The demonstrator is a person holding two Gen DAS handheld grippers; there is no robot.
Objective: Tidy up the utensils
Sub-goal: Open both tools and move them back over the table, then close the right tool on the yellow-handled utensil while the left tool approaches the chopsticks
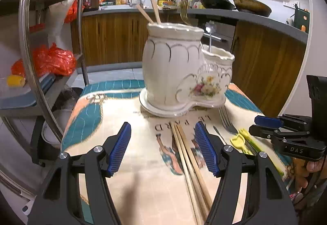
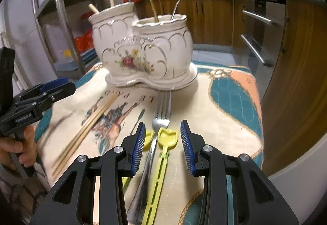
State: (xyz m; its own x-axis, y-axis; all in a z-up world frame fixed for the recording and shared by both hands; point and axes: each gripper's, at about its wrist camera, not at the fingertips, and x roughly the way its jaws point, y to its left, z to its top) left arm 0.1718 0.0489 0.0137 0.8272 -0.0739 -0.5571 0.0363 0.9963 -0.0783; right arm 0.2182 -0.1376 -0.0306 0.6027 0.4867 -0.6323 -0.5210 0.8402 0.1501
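Our left gripper (image 1: 162,147) hangs spread over the chopsticks (image 1: 189,161). Our right gripper (image 2: 162,147), also spread, straddles fork (image 2: 152,143) and yellow utensil (image 2: 163,149); we risk pinching both together.

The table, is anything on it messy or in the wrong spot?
Yes. Some utensils lie loose on the cloth instead of standing in the ceramic holder: wooden chopsticks, a silver fork and yellow plastic utensils. Nothing looks spilled or broken.
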